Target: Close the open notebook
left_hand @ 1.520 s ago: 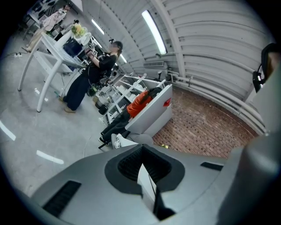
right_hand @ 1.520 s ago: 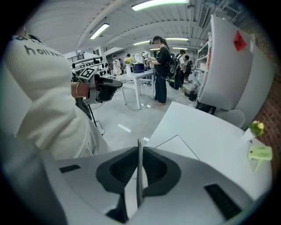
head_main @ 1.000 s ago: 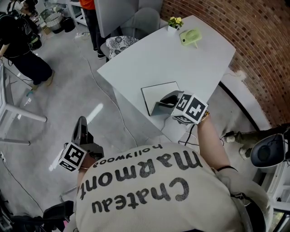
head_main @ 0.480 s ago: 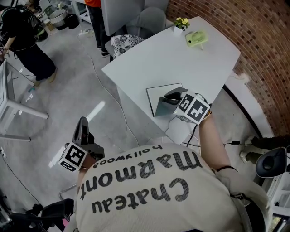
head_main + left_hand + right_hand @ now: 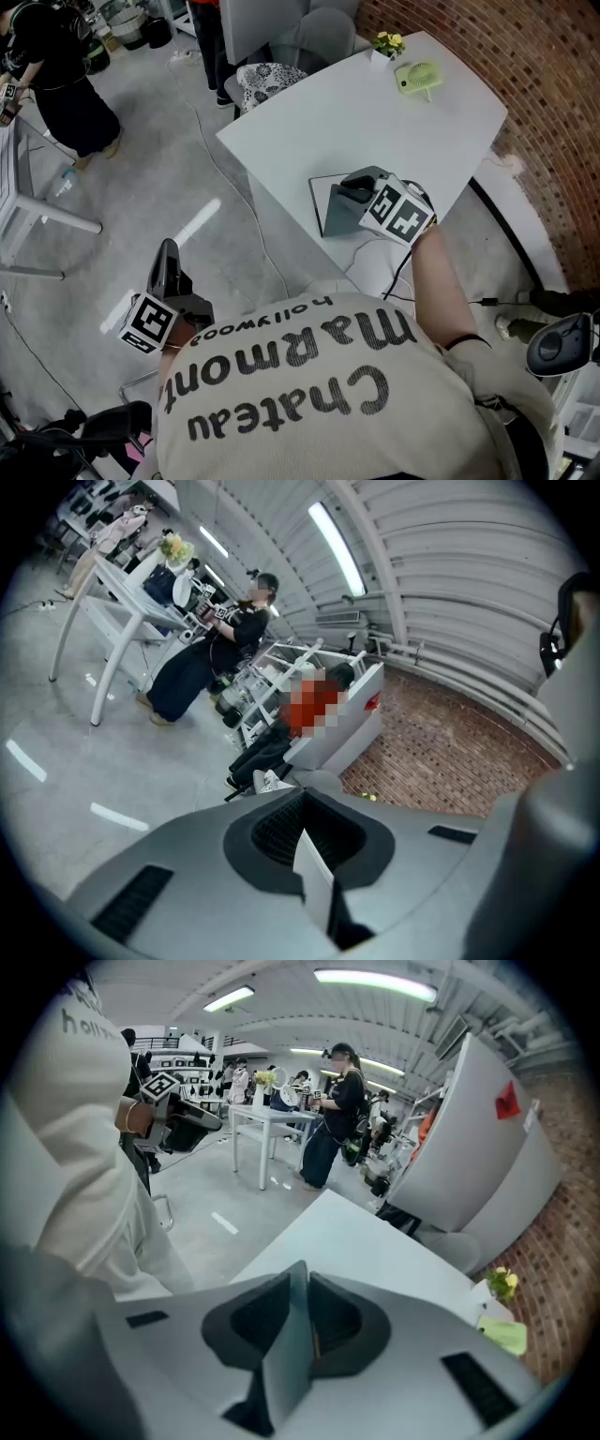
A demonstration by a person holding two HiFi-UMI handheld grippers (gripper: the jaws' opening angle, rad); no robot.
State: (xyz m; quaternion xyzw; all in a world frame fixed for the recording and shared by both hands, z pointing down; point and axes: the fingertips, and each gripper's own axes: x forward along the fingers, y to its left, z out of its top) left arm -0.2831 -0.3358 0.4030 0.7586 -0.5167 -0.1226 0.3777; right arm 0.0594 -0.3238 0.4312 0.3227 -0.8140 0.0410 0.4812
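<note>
The notebook (image 5: 325,187) lies on the white table (image 5: 375,103) near its front edge, one half flat. Its grey cover (image 5: 343,221) stands raised at a slant. My right gripper (image 5: 357,191) reaches down onto the cover's upper edge. In the right gripper view the grey sheet (image 5: 286,1354) stands edge-on between the jaws of the right gripper (image 5: 300,1335), which have just been opening a little and still hold it. My left gripper (image 5: 167,259) hangs over the floor at the left, far from the table. In its own view the left gripper (image 5: 314,874) has its jaws together with nothing in them.
A green hand fan (image 5: 417,77) and a small potted plant (image 5: 387,44) sit at the table's far corner. A chair with a patterned cushion (image 5: 270,79) stands behind the table. A person in black (image 5: 56,84) stands at the far left. A brick wall (image 5: 553,103) runs along the right.
The right gripper has carried the raised cover a little further over the flat half of the notebook. The left gripper has stayed where it was.
</note>
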